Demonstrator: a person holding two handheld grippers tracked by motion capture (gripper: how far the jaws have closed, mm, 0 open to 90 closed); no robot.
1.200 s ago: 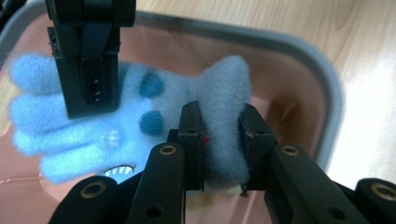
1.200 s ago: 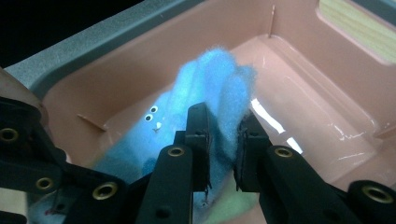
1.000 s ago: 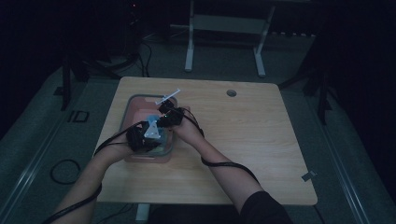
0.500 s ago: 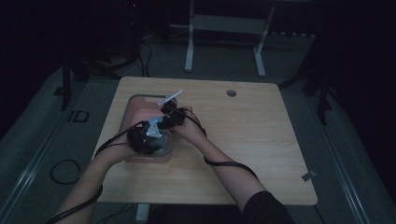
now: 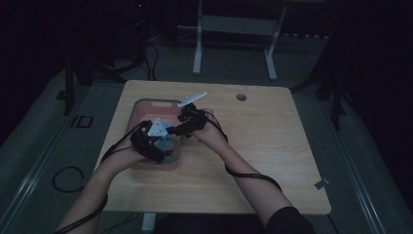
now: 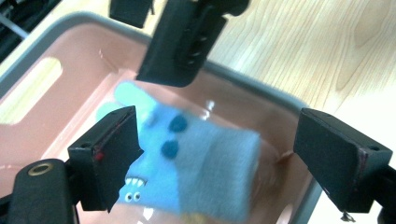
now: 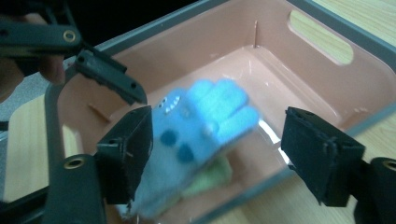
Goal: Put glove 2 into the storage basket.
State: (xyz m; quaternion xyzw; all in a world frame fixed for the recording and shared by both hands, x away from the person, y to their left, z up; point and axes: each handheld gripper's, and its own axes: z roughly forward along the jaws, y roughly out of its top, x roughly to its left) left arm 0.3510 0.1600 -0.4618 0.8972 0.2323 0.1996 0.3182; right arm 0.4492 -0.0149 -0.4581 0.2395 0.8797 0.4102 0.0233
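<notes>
A blue monster-face glove [image 6: 196, 163] hangs blurred inside a pink bin with a grey rim [image 5: 146, 103] at the table's left. My left gripper [image 6: 219, 140] is open, its jaws wide on either side of the glove and the left jaw just in front of the glove's edge. My right gripper [image 7: 219, 140] is open too, and the glove [image 7: 196, 126] lies near its left jaw. A green cloth item [image 7: 210, 179] peeks out under the glove. In the high view both grippers, left [image 5: 163, 146] and right [image 5: 181, 130], meet over the bin's near right part.
The wooden table [image 5: 272, 146] stretches bare to the right of the bin, with a round cable hole [image 5: 241, 97] at the back. Cables trail from both grippers toward the front edge. A metal frame stands on the floor behind the table.
Both hands stay over the bin's near right part, with only slight shifts of the grippers.
</notes>
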